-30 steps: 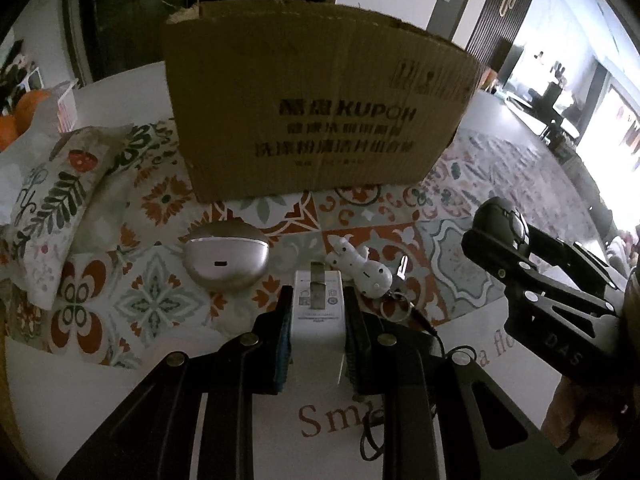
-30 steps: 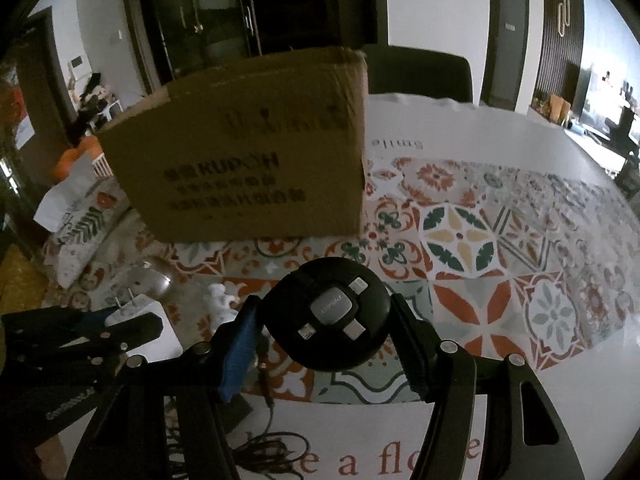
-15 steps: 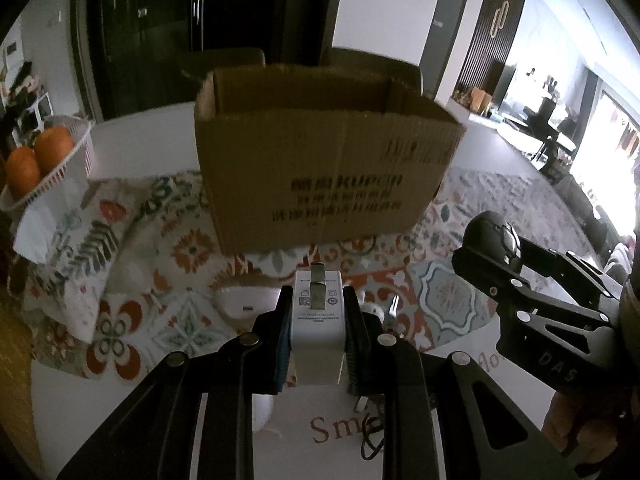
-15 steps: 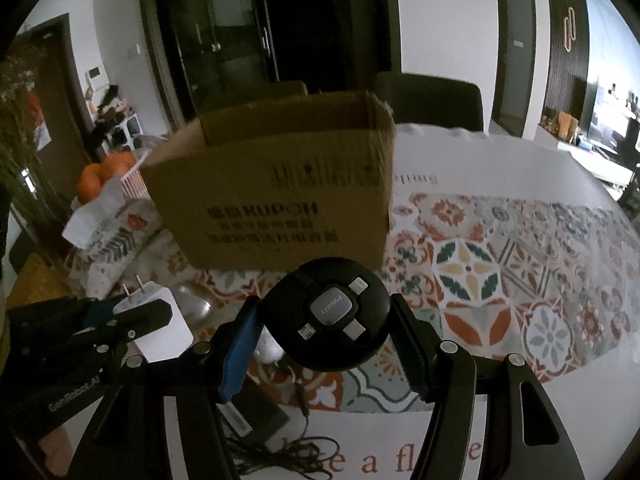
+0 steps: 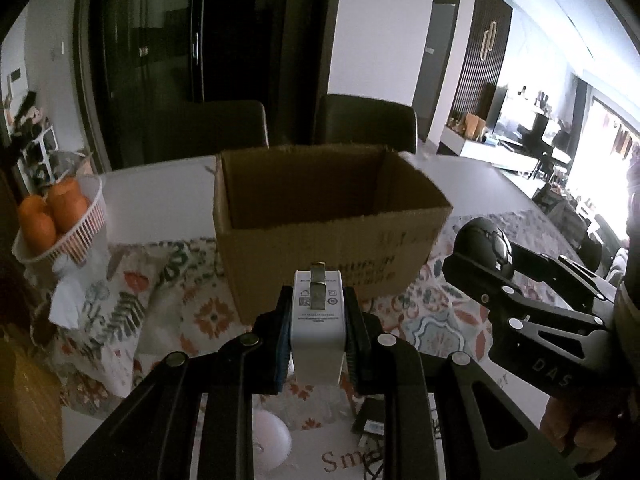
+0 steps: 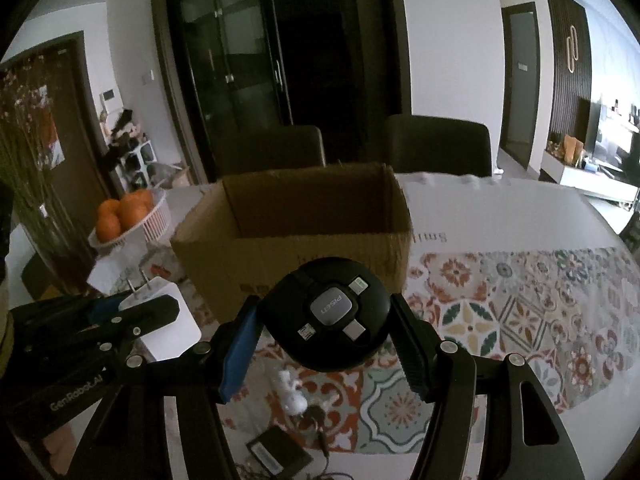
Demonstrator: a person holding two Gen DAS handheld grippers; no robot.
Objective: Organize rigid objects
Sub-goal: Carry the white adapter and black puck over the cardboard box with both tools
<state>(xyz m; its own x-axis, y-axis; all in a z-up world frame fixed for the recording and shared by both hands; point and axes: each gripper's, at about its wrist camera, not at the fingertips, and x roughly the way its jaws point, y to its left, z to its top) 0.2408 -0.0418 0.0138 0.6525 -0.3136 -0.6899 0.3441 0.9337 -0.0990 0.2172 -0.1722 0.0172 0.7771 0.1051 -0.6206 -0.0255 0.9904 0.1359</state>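
Both tools rose: left (image 5: 318,334) clamps charger (image 5: 318,320), right (image 6: 327,344) seemingly clamps disc (image 6: 330,314).

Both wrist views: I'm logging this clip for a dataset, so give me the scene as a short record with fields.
left gripper: shut on white charger
right gripper: shut on black round gadget
box: open, upright, ahead of both grippers
box contents: none visible
under grippers: white figurine, black adapter
left of box: basket of oranges
surface: patterned tablecloth
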